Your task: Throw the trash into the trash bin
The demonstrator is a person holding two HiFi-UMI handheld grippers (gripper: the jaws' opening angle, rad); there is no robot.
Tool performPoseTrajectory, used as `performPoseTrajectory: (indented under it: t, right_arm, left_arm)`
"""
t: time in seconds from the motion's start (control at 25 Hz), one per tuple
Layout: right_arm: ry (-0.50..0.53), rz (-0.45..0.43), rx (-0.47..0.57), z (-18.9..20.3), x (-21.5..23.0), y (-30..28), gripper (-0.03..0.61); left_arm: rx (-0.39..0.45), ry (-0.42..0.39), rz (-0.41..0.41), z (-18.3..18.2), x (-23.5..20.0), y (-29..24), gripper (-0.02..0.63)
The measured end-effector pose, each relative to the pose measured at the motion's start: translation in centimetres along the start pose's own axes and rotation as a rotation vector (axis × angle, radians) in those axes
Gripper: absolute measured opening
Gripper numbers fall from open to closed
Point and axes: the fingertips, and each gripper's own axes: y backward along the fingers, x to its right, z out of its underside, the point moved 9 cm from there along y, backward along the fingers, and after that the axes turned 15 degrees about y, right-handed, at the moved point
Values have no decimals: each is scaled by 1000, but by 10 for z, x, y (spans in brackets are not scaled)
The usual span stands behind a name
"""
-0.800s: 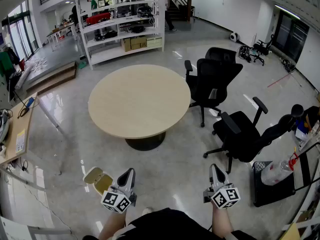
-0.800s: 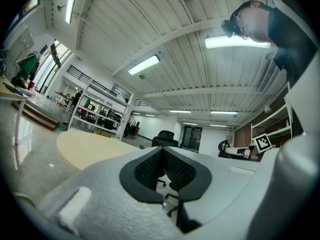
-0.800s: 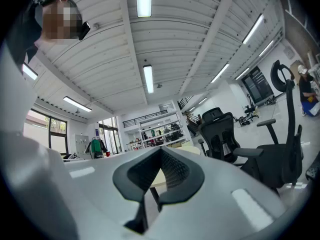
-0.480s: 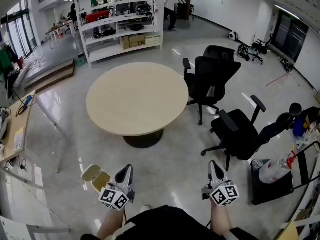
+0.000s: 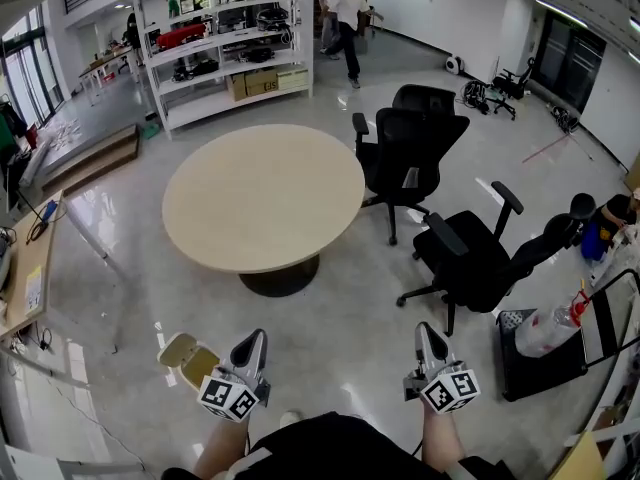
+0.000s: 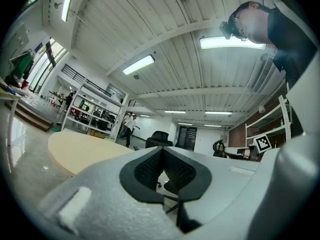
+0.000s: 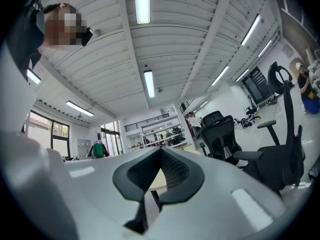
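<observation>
Ok, status. Left hand-held gripper (image 5: 250, 343) sits low in the head view, held level and pointing toward the round bench (image 5: 262, 193). Its own view shows the jaws closed tip to tip with nothing between the pads. Right hand-held gripper (image 5: 427, 335) is the same: level, jaws fully together, empty.

Trash bin (image 5: 193, 360) is on the floor (image 5: 340, 318) just beside the left hand-held gripper, on its left. It's small and beige, with the lid flipped open. It's near the gripper, but I can't tell whether they touch.

Two black office chairs (image 5: 410, 153) stand right of the bench, one close to its edge and the other nearer to me, ahead of the right hand-held gripper. A clear bottle (image 5: 548, 332) with a red cap rests on something black and flat at far right, well apart from both grippers. I can't tell if it counts as trash.

White shelf rack (image 5: 225, 53) stands behind the bench, with two people (image 5: 345, 13) on the far floor beyond it.
</observation>
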Motion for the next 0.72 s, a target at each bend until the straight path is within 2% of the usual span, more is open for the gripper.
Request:
performPoseTrajectory:
  t: [0.24, 0.36, 0.56, 0.72]
  right_arm:
    - [26, 53, 13, -13, 22, 24, 5]
    - [25, 109, 20, -19, 37, 43, 5]
    - [66, 234, 14, -21, 71, 101, 5]
    - [101, 315, -3, -21, 97, 150, 5]
  left_arm:
    - [-20, 5, 54, 9, 26, -25, 2]
    - [-47, 8, 86, 15, 43, -37, 2]
    - [-93, 16, 185, 44, 75, -70, 2]
    - [-137, 25, 277, 65, 119, -100, 2]
